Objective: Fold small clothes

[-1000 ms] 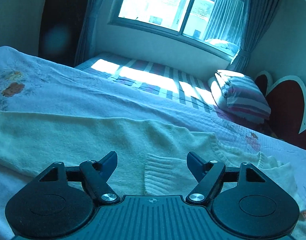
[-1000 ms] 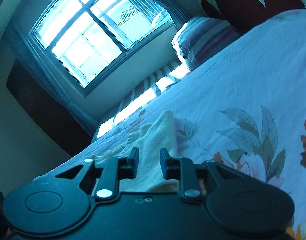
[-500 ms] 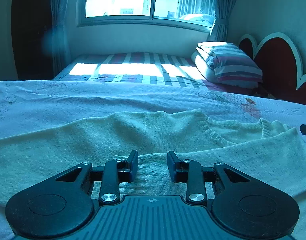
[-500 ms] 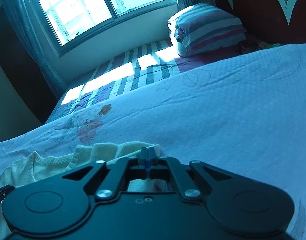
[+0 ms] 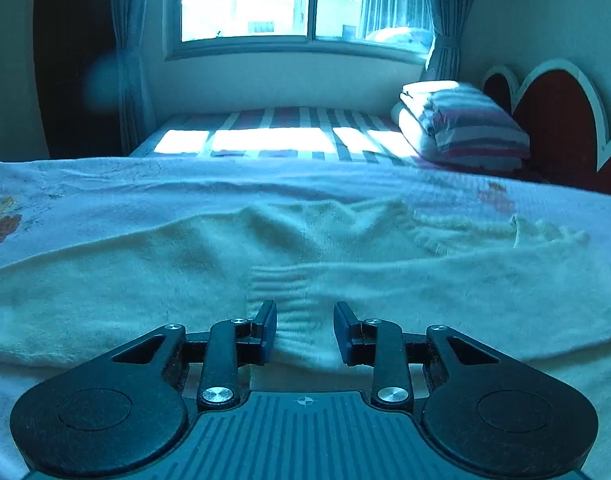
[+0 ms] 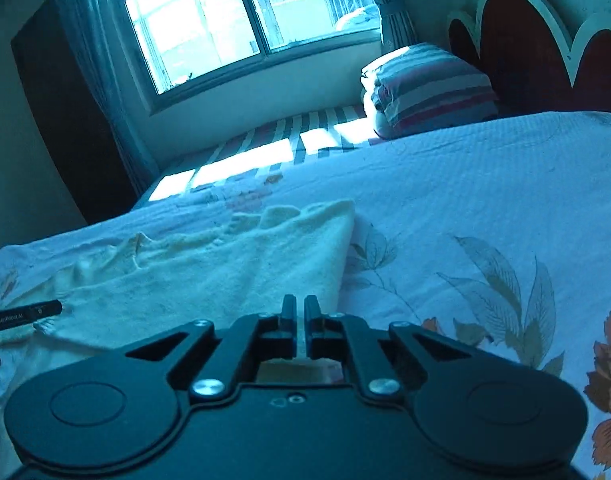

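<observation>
A cream sweater (image 5: 153, 280) lies flat on the flowered bedspread (image 6: 485, 184). The left gripper (image 5: 304, 330) sits low over it with its fingers spread apart, and the ribbed sleeve cuff (image 5: 283, 300) lies between them (not squeezed). The right gripper (image 6: 300, 312) has its fingers pressed almost together at the sweater's right edge; whether cloth is pinched between them, I cannot tell. A striped pillow (image 5: 465, 124) rests far back.

Fuzzy ribbed-knit cream sweater (image 5: 145, 280), matt waffle-textured floral bedspread (image 6: 485, 184), matt black plastic tongs (image 5: 304, 330)
</observation>
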`<action>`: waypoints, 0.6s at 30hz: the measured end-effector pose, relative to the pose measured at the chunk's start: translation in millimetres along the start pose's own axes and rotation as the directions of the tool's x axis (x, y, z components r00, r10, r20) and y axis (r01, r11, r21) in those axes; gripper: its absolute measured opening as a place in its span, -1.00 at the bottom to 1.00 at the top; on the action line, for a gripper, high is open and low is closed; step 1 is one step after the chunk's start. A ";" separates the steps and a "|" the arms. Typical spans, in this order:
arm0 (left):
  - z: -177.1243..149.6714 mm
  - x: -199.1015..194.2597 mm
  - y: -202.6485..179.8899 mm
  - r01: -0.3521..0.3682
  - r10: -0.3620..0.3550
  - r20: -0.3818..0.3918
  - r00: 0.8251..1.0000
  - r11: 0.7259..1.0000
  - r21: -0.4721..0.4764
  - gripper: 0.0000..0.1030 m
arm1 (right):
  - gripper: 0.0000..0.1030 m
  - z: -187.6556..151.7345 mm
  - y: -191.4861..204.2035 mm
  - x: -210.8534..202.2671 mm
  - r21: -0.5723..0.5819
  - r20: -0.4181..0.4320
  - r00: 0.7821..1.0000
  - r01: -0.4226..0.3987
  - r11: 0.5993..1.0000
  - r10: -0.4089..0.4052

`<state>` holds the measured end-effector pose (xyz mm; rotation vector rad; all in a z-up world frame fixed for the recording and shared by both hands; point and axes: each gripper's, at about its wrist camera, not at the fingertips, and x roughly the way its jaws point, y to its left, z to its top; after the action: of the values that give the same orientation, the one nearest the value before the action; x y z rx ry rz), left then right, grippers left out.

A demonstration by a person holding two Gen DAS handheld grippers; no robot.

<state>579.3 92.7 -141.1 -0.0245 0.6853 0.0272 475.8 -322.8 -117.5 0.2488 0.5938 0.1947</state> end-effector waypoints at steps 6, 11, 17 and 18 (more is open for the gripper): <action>-10.1 -36.9 22.8 0.017 -0.014 0.050 0.999 0.997 -0.072 -0.31 | -0.55 -4.9 5.1 4.1 -0.019 -0.098 0.995 0.017 1.000 -0.019; -36.0 -68.0 93.6 -0.030 0.056 0.089 0.994 0.964 -0.264 0.50 | -0.54 -2.1 11.8 -22.6 0.002 -0.061 0.998 0.003 1.000 -0.003; -78.7 -68.4 236.7 0.017 0.082 0.108 0.991 0.711 -0.703 0.21 | -0.54 -16.4 18.3 -32.6 0.020 -0.100 0.995 0.016 1.000 -0.014; -86.5 -66.7 254.9 0.034 0.082 0.115 0.990 0.654 -0.756 0.13 | -0.54 -19.2 22.4 -33.6 0.018 -0.105 0.994 0.021 1.000 -0.019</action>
<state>464.5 343.6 -169.3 -0.8294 0.4884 0.3450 435.1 -306.6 -108.7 0.2524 0.7020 0.1833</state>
